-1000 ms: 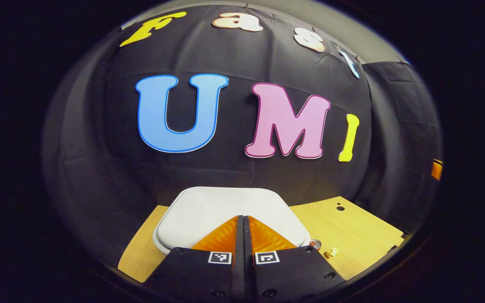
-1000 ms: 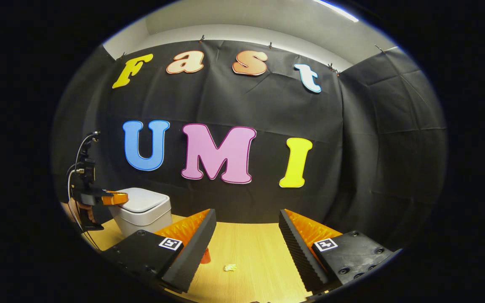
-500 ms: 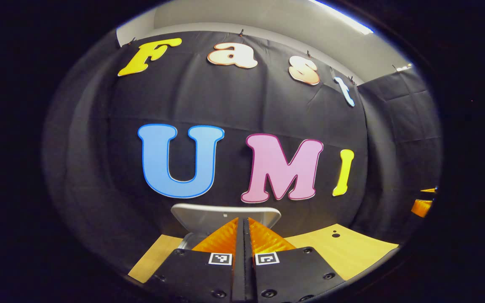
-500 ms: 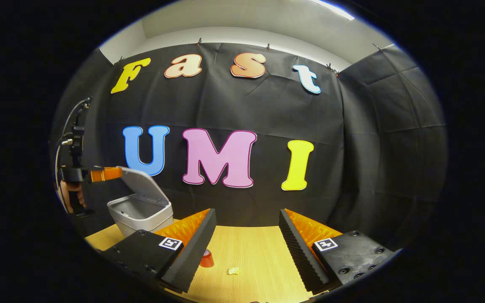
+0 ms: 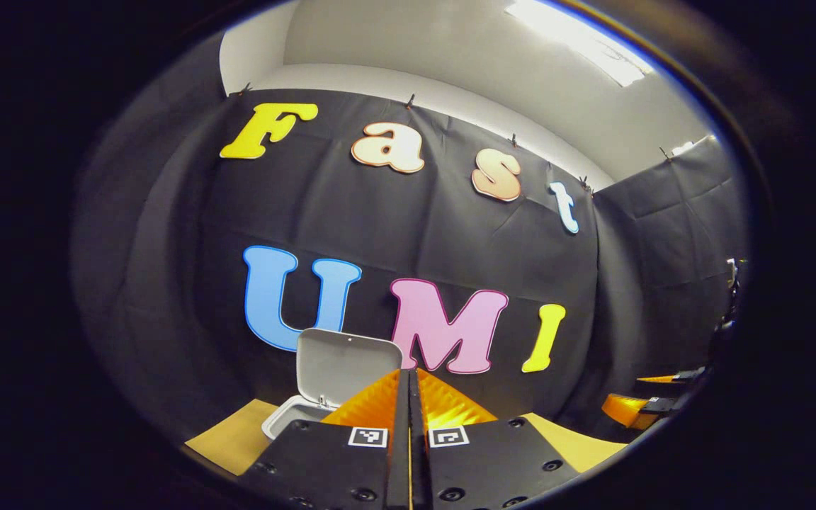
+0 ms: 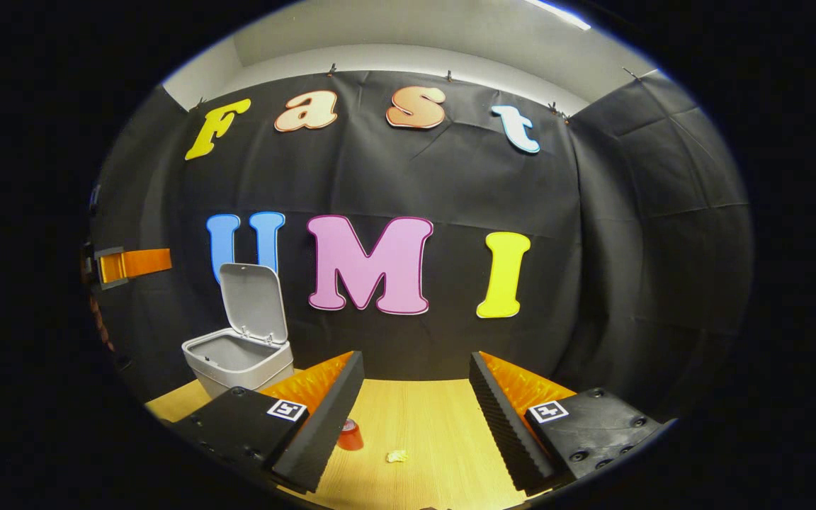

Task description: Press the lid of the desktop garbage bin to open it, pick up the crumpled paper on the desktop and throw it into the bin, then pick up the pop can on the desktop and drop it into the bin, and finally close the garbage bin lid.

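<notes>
Bin (image 6: 238,358): lower left of right gripper view, lid (image 6: 253,292) upright.
Left gripper (image 5: 409,379): jaws pressed together.
Right gripper (image 6: 415,389): jaws spread, empty.
Paper (image 6: 397,456): bottom centre, beside can (image 6: 350,435).
Risk: small wad may slip the 2 fingers; lid bumped shut.

Counts on the wooden desktop (image 6: 436,432)

One garbage bin (image 6: 238,361) with one raised lid (image 6: 253,303), one pop can (image 6: 350,435), one crumpled paper (image 6: 397,456), lower frame.

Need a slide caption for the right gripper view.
Bin with lid up; open right claw above can and crumpled paper.
</notes>
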### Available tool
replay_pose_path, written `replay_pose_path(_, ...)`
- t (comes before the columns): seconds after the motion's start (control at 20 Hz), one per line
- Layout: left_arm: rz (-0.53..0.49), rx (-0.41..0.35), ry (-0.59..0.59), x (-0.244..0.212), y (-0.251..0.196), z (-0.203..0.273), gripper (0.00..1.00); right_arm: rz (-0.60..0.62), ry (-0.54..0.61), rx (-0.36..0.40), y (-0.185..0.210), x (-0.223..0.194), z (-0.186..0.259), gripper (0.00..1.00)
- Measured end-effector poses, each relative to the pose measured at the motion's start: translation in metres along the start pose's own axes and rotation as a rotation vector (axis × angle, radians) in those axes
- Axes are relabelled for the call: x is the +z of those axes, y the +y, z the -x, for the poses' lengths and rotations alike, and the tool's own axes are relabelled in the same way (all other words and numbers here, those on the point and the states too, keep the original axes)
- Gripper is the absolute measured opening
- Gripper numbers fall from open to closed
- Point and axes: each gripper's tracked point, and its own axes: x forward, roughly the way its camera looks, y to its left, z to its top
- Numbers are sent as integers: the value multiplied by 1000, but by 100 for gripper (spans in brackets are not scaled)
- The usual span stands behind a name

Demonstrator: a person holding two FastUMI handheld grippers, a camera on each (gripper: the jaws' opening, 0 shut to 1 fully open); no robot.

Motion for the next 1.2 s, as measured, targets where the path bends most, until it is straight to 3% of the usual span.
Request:
replay_pose_path(0.35,-19,33,79,-34,1,29,18,14,22,23,2,-12,-6,97)
replay_pose_path(0.4,-23,36,96,-40,-1,31,35,20,27,22,2,-15,-8,97)
replay_pose_path(0.45,-26,39,109,-42,0,30,38,26,30,21,1,-17,-10,97)
replay_pose_path(0.5,-27,38,122,-45,-3,31,64,28,31,20,0,-19,-12,97)
replay_pose_path(0.6,-36,45,139,-52,-5,33,94,28,36,24,2,-23,-18,97)
replay_pose_path(0.75,-64,44,139,-52,-11,37,95,42,81,51,8,-46,-32,97)
replay_pose_path(0.9,-90,34,134,-50,-17,40,95,123,221,95,14,-99,-54,98)
replay_pose_path(1.2,-99,69,167,-57,-14,50,95,107,494,180,28,-191,-86,98)
